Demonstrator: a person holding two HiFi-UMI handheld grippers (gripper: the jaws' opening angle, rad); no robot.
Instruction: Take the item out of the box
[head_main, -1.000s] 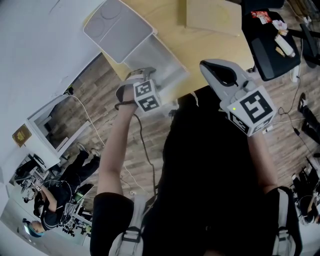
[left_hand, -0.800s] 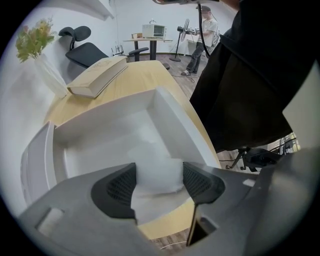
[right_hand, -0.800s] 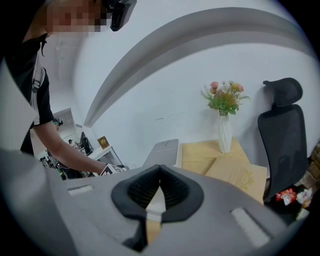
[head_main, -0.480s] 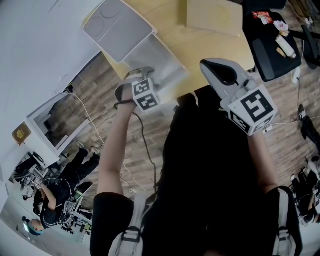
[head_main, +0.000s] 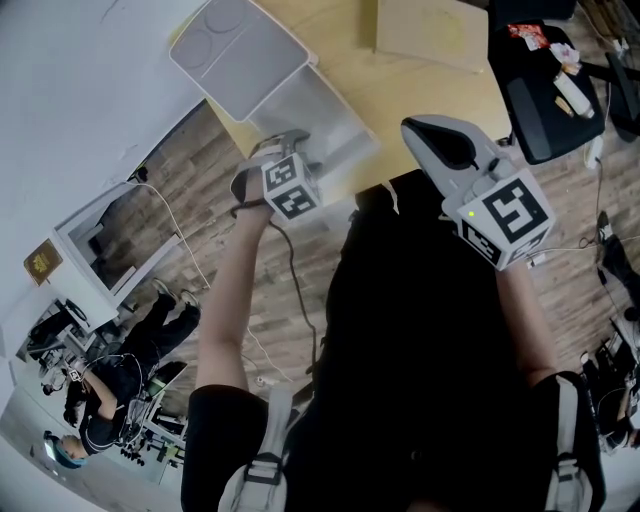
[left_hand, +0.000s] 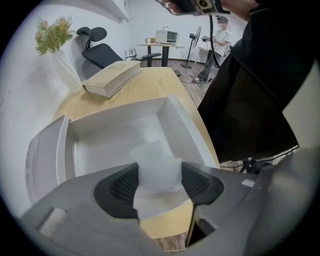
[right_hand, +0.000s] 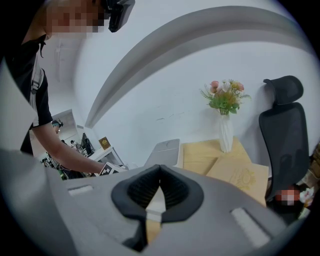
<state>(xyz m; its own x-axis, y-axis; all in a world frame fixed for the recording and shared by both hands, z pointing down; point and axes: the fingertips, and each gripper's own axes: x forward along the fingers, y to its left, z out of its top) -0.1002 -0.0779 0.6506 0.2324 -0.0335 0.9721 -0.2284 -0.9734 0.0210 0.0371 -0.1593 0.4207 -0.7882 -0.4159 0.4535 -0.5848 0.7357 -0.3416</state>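
Up close, the left tongs (left_hand: 159, 171) are closing on a soft white packet (left_hand: 152, 156). It fills the gap and touches both dark pads. The packet sits at the near end of the open white box (left_hand: 181, 116), over its near wall. Whether it has cleared the box floor cannot be told.

The right tongs (right_hand: 159, 172) are clenched, pads meeting at their tips with nothing between them. They are held up off the worktop (left_hand: 150, 85), level with the person's chest.

The only print near at hand is the black-and-white square marker on each cube (head_main: 510, 220); it is a pattern, not words.

Beyond the packet the box's floor is bare, and its lid (left_hand: 42, 160) stands open on the left. The box lies at the worktop's near corner.

Further back a closed pale book (left_hand: 112, 77) lies flat. Its cover carries a faint emblem in the right gripper view, too dim to read. A white vase (left_hand: 65, 75) of flowers stands by the wall, and a black office chair (left_hand: 100, 50) is behind the worktop.

A small brown plaque (head_main: 42, 265) bears a gold mark that is too small to read.

Against a second ago, the head view shows the left cube barely shifted at the box's near end. The right tongs are in the same place.
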